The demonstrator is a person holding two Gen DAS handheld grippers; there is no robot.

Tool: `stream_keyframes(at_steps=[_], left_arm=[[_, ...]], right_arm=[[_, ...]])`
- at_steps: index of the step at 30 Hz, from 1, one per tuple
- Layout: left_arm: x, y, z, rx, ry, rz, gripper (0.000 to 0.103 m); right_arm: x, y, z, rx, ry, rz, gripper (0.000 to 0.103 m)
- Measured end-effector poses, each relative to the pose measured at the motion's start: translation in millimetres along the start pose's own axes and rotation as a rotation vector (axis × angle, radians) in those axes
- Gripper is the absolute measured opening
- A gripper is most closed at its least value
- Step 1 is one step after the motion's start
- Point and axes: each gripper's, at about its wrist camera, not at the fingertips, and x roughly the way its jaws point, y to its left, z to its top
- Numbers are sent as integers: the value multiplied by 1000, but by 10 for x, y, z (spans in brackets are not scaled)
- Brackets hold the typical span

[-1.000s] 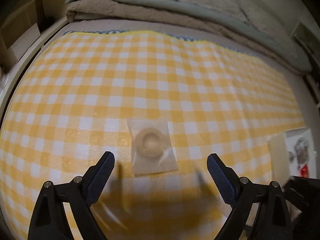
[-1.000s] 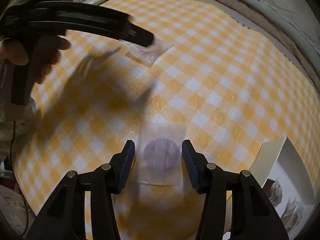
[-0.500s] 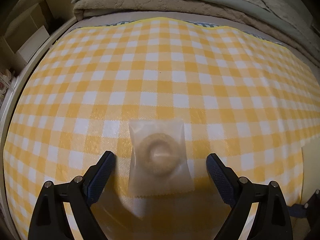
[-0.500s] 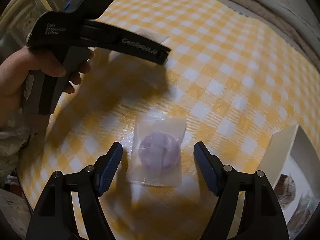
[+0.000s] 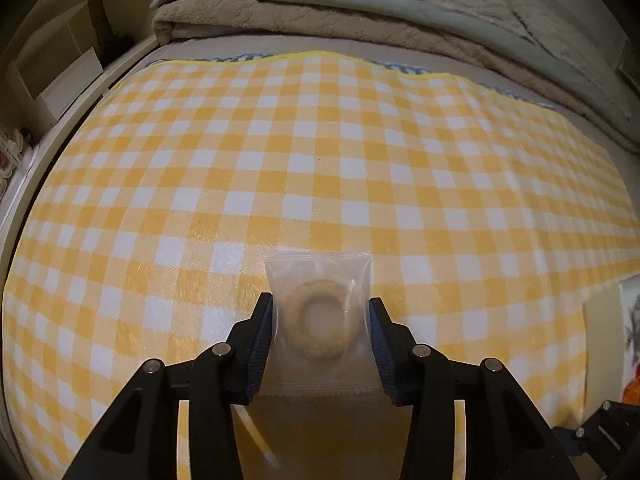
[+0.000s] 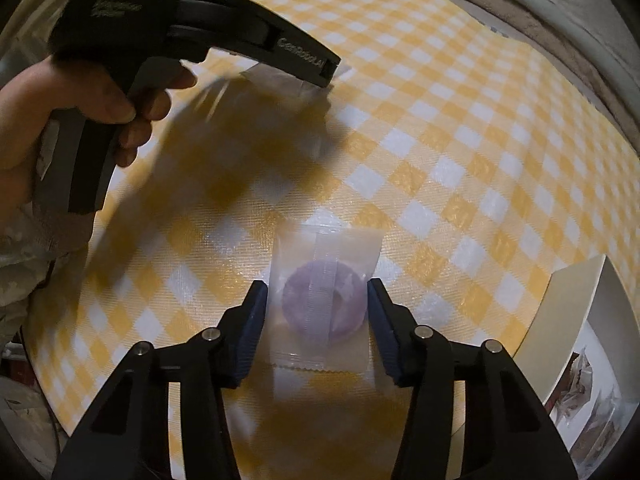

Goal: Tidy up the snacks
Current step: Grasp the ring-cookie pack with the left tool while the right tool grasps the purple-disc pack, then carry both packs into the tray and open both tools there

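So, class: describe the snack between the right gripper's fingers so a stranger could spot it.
On the yellow checked cloth, look between the right gripper fingers. The clear packet there holds a purple round disc, while the other packet holds a beige ring.

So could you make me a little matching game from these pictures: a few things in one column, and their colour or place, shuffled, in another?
Things:
1. ring snack packet
2. round snack packet
3. checked cloth
4. white box

Descriptions:
A. yellow and white
B. purple, between the right gripper fingers
C. beige, between the left gripper fingers
D. at the cloth's edge, wrapped snacks inside

Pairs: 1-C, 2-B, 3-A, 4-D
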Motion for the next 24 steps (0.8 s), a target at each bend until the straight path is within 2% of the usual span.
stream_keyframes(at_steps=[4, 12, 18, 24], left_arm=[[-308, 62, -58, -16, -45, -22, 44], [-1067, 42, -192, -41, -179, -63, 44], [-1666, -15, -428, -47, -263, -97, 44], [-2248, -132, -692, -27, -331, -137, 44]], right_arm=[[-155, 50, -53, 28, -61, -4, 49], [-832, 39, -91, 74, -269, -31, 48], [-1337, 12, -160, 116, -404, -50, 49], [-1805, -161, -338, 177, -496, -92, 49]])
